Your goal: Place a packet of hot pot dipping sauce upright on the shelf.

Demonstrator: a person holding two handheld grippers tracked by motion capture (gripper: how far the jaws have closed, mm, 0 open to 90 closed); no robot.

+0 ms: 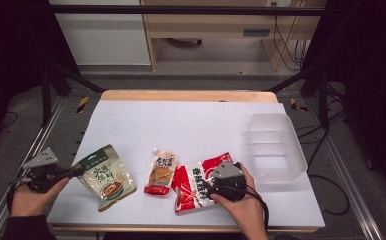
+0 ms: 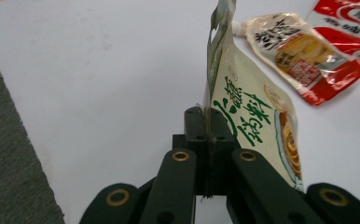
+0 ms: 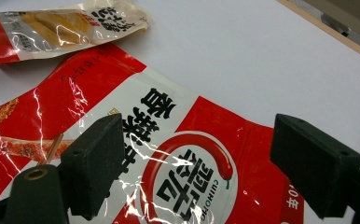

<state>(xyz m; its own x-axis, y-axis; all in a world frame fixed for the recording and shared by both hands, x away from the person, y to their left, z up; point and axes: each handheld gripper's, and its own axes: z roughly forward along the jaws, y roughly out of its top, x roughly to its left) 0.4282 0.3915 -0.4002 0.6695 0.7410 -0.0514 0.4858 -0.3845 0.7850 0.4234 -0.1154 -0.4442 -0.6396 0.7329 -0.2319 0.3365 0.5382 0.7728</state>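
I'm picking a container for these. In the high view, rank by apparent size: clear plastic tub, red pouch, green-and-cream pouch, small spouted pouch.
1. Clear plastic tub
2. Red pouch, partly hidden under the right tool, and green-and-cream pouch, look alike; no ranking
3. Small spouted pouch

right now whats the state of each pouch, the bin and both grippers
green pouch: pinched at its edge, partly lifted
left gripper: shut on the green pouch
small spouted pouch: flat on the table, untouched
red pouch: flat on the table, under the open jaws
right gripper: open, jaws apart over the red pouch
clear bin: upright, empty
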